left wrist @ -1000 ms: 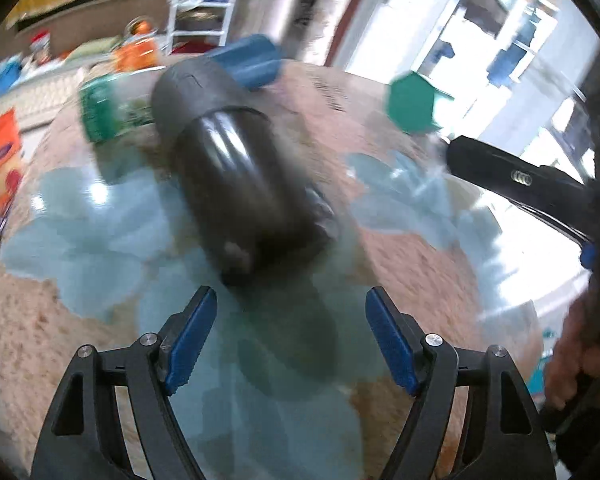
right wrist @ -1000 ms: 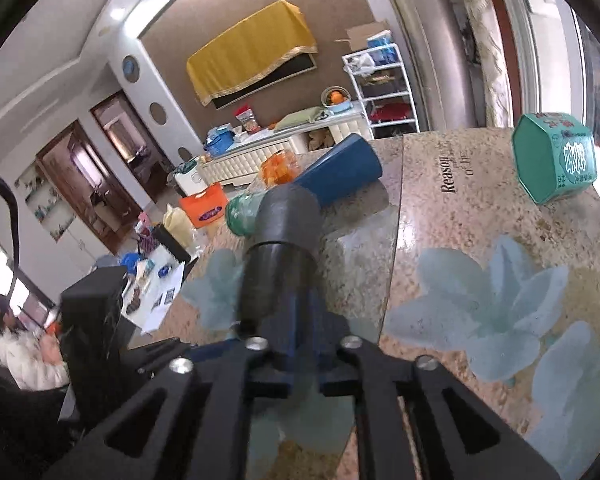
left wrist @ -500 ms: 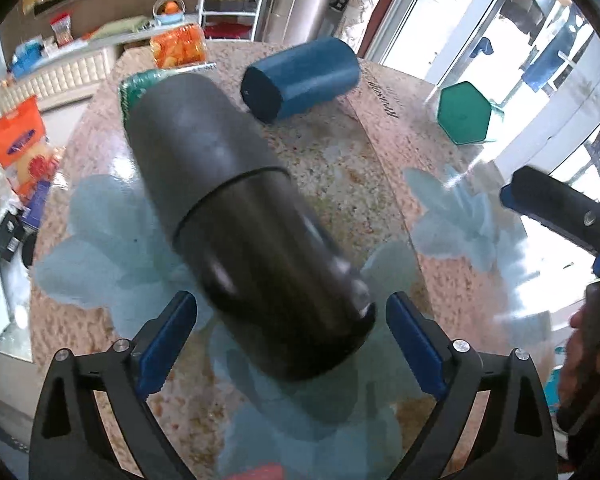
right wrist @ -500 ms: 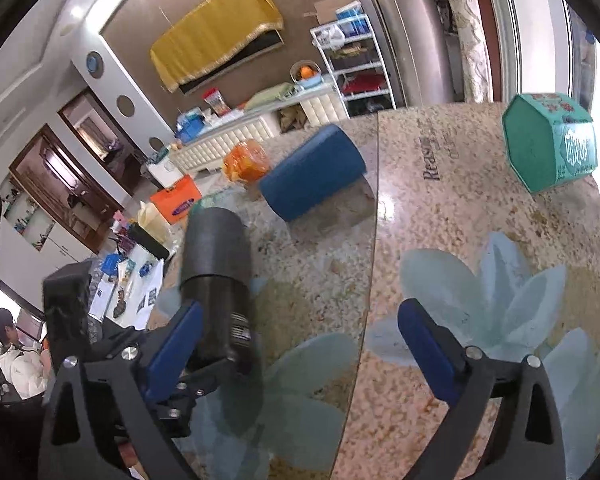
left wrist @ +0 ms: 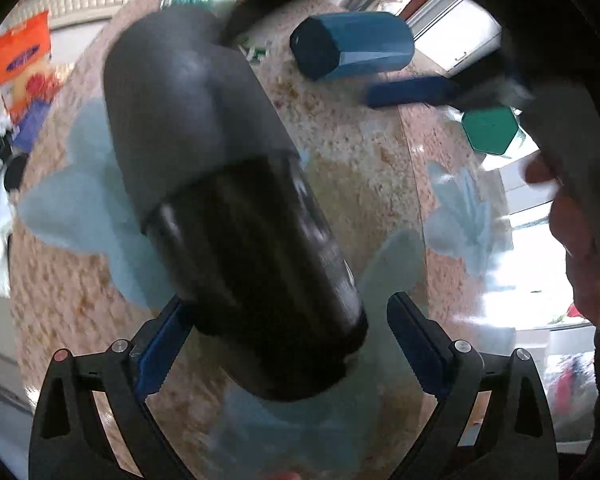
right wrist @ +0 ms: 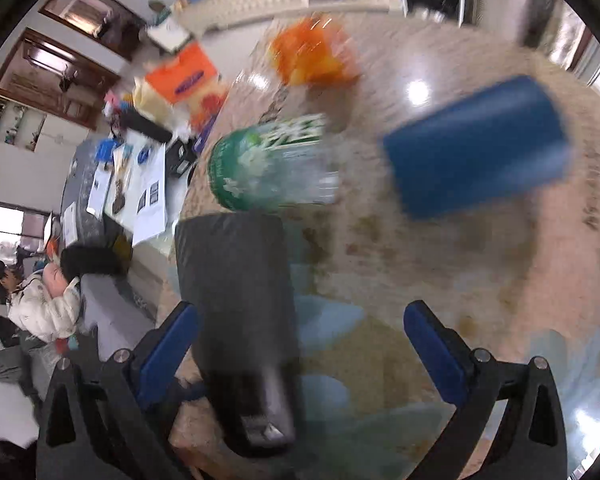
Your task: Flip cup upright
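Tumbler [left wrist: 228, 184], dark, grey-sleeved at one end, lies on its side on the speckled stone table [left wrist: 352, 152], its glossy end between our left gripper's [left wrist: 288, 344] wide-open fingers; only the left pad [left wrist: 160, 348] looks near contact. Our right gripper [right wrist: 300, 348] is also spread wide, holding nothing, with the tumbler's grey end beside its left finger. Blue cup [left wrist: 352, 52] and green hexagonal box [left wrist: 490, 130] sit well apart behind.

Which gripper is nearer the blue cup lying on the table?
Right. The right gripper is open beside the black cup's grey end, facing the blue cup. The left gripper straddles the black cup's far end.
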